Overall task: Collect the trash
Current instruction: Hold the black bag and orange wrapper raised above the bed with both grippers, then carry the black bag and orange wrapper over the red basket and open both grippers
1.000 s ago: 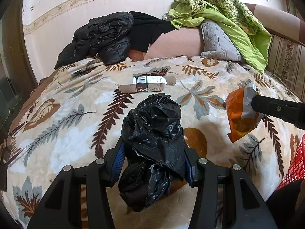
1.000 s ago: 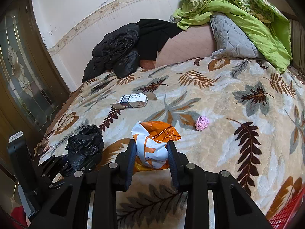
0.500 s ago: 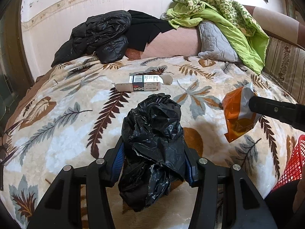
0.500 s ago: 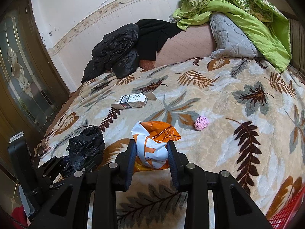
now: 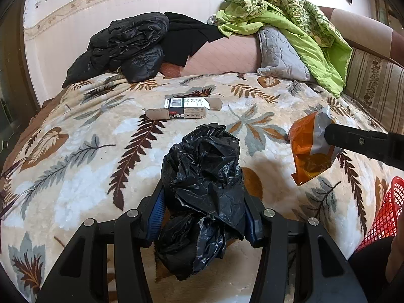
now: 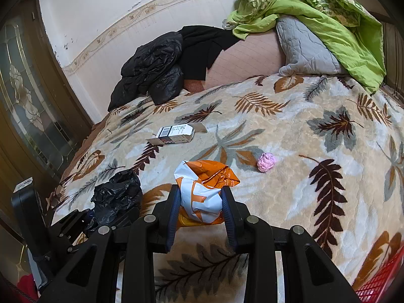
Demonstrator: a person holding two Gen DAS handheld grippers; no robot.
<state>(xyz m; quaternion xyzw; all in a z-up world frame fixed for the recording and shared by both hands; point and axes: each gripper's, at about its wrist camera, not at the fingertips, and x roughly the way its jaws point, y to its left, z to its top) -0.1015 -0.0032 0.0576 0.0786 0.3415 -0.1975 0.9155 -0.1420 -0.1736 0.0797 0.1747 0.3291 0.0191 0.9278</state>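
My left gripper point(image 5: 202, 197) is shut on a crumpled black plastic bag point(image 5: 204, 174), held above the leaf-print blanket point(image 5: 75, 166). My right gripper point(image 6: 202, 197) is shut on an orange and white snack wrapper point(image 6: 204, 189); the wrapper also shows in the left wrist view point(image 5: 309, 149). The black bag shows in the right wrist view point(image 6: 116, 197) at the lower left. A flattened white and black carton point(image 5: 183, 108) lies on the blanket ahead, also in the right wrist view point(image 6: 175, 133). A pink paper ball point(image 6: 267, 162) lies to the right of the wrapper.
A red mesh basket point(image 5: 386, 214) stands at the bed's near right edge, its corner also in the right wrist view point(image 6: 381, 285). A black jacket point(image 5: 126, 48), a grey pillow point(image 5: 280, 53) and a green quilt point(image 5: 303, 30) are piled at the bed's far side. A glass-panelled door point(image 6: 22, 101) is on the left.
Both grippers keep their hold. The left view has shifted slightly, bringing more of the red basket into sight at the right edge; the wrapper sits a little lower-left in it.
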